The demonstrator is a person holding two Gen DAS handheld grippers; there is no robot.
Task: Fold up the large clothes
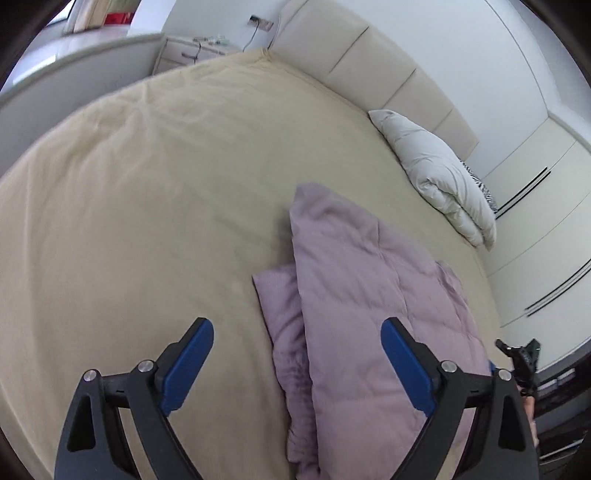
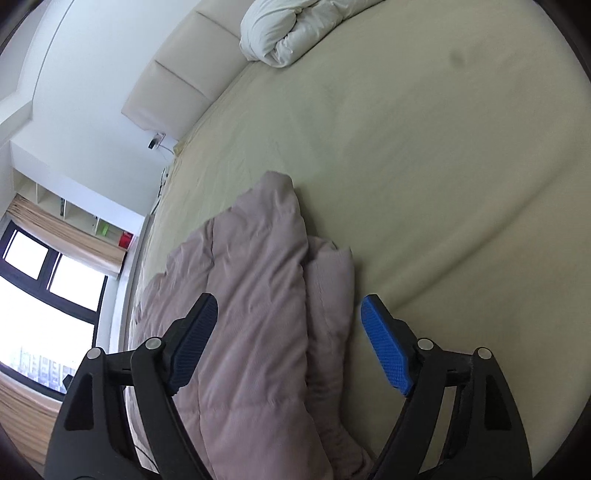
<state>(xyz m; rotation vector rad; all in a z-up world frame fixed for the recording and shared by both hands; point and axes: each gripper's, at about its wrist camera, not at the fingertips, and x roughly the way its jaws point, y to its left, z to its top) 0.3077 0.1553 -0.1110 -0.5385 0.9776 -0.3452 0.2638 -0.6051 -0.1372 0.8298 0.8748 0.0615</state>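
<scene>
A lilac quilted garment [image 1: 369, 295] lies folded lengthwise on the beige bed sheet [image 1: 129, 221], one layer over a narrower one at its left edge. My left gripper [image 1: 297, 325] hovers open above its near end; the pads touch nothing, the left finger over bare sheet, the right finger over the cloth. From the right wrist view the same garment [image 2: 255, 295] runs away from me on the sheet [image 2: 443, 166]. My right gripper [image 2: 290, 300] is open over it, with the fold's edge below the gap and no cloth pinched.
A white rolled duvet [image 1: 439, 173] [image 2: 291, 29] rests against the cream headboard [image 1: 369, 55]. A nightstand [image 1: 192, 51] stands beyond the bed's far corner, white wardrobe doors [image 1: 546, 221] to the right. A window [image 2: 44, 280] lies past the bed's left side.
</scene>
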